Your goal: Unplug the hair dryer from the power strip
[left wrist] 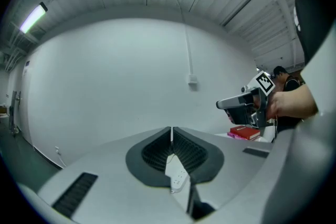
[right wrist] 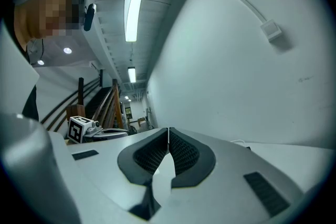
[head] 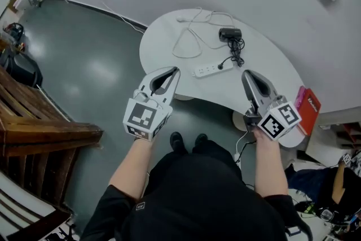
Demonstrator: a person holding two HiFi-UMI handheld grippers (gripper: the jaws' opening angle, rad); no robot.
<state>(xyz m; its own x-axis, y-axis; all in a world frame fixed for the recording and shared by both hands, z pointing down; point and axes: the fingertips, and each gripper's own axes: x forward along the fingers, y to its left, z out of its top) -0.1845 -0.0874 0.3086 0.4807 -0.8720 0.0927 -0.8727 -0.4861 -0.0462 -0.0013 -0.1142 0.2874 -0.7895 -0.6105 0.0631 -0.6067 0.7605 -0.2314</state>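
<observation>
both tools clenched and empty, short of the counter; the dryer is not yet unplugged.
head view: the left tool (head: 172, 71) and right tool (head: 247, 74) hang level at the near edge of the counter (head: 265, 62), where the strip (head: 212, 69) lies between them, its black plug (head: 228, 65) at the right end and the dryer (head: 230, 34) just behind on a bunched cord (head: 236, 53). left gripper view: jaws meet with nothing held, the strip showing below them. right gripper view: jaws also together, empty. risk, as i judge it: neither tool is open to grasp, and a pull on the cord, or with the strip unpinned, would drag the strip and dryer along.
</observation>
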